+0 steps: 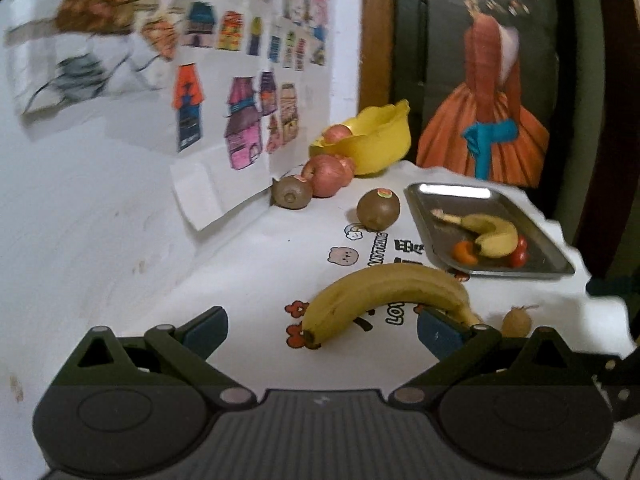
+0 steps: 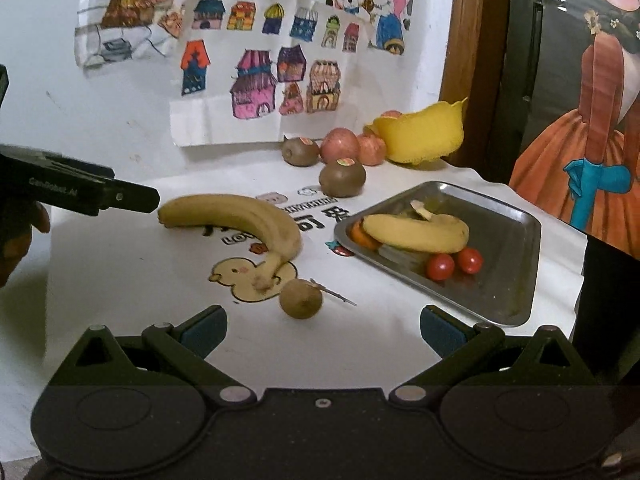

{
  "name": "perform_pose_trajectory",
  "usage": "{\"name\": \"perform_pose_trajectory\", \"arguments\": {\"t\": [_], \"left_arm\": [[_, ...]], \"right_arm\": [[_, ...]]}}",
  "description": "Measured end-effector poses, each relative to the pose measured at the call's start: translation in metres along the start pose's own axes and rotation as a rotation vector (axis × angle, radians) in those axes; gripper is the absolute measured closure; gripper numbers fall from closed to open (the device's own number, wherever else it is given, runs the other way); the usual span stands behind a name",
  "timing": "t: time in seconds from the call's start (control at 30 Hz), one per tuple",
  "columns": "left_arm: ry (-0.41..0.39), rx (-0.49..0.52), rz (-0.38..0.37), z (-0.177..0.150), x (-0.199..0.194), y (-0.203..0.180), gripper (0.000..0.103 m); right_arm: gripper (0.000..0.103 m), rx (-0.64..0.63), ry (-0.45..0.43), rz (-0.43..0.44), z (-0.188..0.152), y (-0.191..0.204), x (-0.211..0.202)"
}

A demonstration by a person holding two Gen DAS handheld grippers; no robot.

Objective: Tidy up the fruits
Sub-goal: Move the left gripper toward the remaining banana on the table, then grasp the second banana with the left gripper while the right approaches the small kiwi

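Note:
A loose banana lies on the white printed cloth just ahead of my open left gripper; its stem end sits against the right finger. From the right wrist view the same banana has the left gripper's fingertip close to its blunt end. My right gripper is open and empty, with a small brown kiwi just ahead of it. The metal tray holds another banana, cherry tomatoes and an orange fruit.
Two larger kiwis and red apples lie near the wall by a tilted yellow bowl that holds an apple. Drawings cover the wall. The table edge runs right of the tray. A hand holds the left gripper.

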State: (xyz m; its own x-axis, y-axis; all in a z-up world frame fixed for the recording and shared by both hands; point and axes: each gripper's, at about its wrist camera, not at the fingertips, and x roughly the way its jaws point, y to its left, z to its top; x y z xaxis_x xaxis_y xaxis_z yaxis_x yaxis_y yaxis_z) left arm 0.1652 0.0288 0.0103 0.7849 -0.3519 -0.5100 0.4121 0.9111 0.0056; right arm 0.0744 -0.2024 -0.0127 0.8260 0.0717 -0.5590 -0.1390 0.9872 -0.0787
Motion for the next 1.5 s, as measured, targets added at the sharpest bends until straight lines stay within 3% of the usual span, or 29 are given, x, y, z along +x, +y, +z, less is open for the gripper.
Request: {"name": "perform_pose_trajectory", "arguments": {"t": [0.23,0.63,1.1,1.3,1.5], "left_arm": [[0.024,0.143,-0.004,0.011,0.028,-0.009,0.0],[0.068,0.295,-0.081,0.031,0.076,-0.028,0.0],[0.148,0.365,-0.131,0.028,0.098,-0.036,0.001],[0.16,0.372,-0.149,0.03,0.1,-0.036,0.009],[0.15,0.442,-0.166,0.03,0.1,-0.041,0.015]], "right_arm": [[0.001,-0.003,0.027,0.024,0.003,-0.005,0.02],[0.004,0.037,0.031,0.126,0.007,-0.015,0.038],[0.025,0.035,0.04,0.175,0.009,-0.017,0.044],[0.035,0.03,0.052,0.181,0.009,-0.016,0.046],[0.045,0.033,0.068,0.192,0.008,-0.016,0.048]]}}
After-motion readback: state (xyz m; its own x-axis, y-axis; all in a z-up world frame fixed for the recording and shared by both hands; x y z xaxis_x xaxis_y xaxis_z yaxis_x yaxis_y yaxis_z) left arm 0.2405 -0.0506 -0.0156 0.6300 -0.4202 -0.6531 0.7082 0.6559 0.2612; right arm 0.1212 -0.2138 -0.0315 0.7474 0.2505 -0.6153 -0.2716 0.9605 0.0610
